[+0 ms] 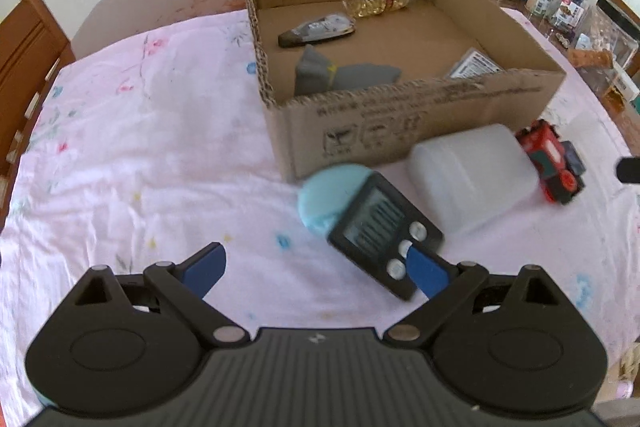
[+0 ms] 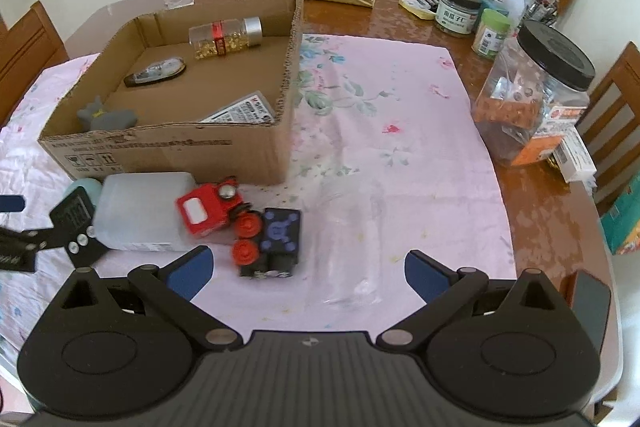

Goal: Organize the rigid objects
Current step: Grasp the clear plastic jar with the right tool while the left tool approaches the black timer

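Hovering at the lower centre of the left wrist view, the left gripper (image 1: pixel 316 269) is seen with its jaws spread wide and nothing clamped; its right blue pad overlaps the near corner of the black digital timer (image 1: pixel 384 233), though whether contact is made cannot be told. The timer lies on the pink cloth (image 1: pixel 140 147), leaning against a light blue round object (image 1: pixel 326 197), just in front of the cardboard box (image 1: pixel 400 123). Beside it, toward the right of the frame, a translucent white container (image 1: pixel 472 175) and a red toy vehicle (image 1: pixel 554 163) are found. In the right wrist view, the right gripper (image 2: pixel 308 269) is likewise held apart and empty at the lower centre, with the red toy and a black block with blue marks (image 2: pixel 280 231) just above its left pad.

A pick-up step is judged to be in hand, with the timer as the left gripper's likely target. For the next move, the jaws would need to be centred across the timer's body before being closed, then lifted over the box wall.
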`<state>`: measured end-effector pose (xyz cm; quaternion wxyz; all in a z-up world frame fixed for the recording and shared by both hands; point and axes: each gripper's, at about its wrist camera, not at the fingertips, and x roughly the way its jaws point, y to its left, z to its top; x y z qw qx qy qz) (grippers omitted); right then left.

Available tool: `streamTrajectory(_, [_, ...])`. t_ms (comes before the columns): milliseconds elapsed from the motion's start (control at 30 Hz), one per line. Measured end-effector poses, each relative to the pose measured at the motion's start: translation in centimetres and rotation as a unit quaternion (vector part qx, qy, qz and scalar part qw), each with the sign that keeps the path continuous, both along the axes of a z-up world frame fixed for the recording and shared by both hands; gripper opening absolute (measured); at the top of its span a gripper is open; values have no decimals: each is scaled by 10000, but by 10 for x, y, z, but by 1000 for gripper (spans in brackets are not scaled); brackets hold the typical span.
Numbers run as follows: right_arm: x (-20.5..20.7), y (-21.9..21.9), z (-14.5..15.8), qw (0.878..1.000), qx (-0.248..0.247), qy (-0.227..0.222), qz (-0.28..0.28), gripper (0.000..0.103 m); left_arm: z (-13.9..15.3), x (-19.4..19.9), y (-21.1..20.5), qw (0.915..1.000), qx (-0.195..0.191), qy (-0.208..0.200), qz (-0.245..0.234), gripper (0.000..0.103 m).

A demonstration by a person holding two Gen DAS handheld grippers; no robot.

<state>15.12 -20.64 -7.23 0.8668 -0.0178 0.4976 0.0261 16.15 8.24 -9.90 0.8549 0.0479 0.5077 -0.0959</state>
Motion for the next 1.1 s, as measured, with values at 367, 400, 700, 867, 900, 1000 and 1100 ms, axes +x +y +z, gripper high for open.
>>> streamTrajectory(367, [56, -17, -16, 9838, 264, -149, 1765, 103, 9, -10, -47, 9930, 238, -485, -1047, 97])
streamTrajectory(400, [60, -17, -17, 9821, 268, -124, 1859, 103, 6, -7, -49, 9917, 294, -491, -1149, 97])
streamTrajectory(700, [66, -27, -19, 9790, 336, -69, 2011, 103, -12, -2, -61, 9849, 264, -38, -1708, 96])
streamTrajectory(867, [67, -27, -22, 9752, 386, 18, 2177, 103, -20, -17, -70, 9812, 148, 277, -1906, 97])
streamTrajectory(900, [68, -26, -22, 9739, 418, 28, 2231, 103, -20, -18, -72, 9818, 215, 231, -1874, 97])
streamTrajectory(1000, [74, -22, -26, 9680, 495, 84, 2459, 103, -21, -16, -69, 9867, 206, 175, -1604, 97])
streamTrajectory(1100, [81, -15, -35, 9598, 505, 357, 2738, 103, -22, -12, -67, 9899, 159, 192, -1397, 97])
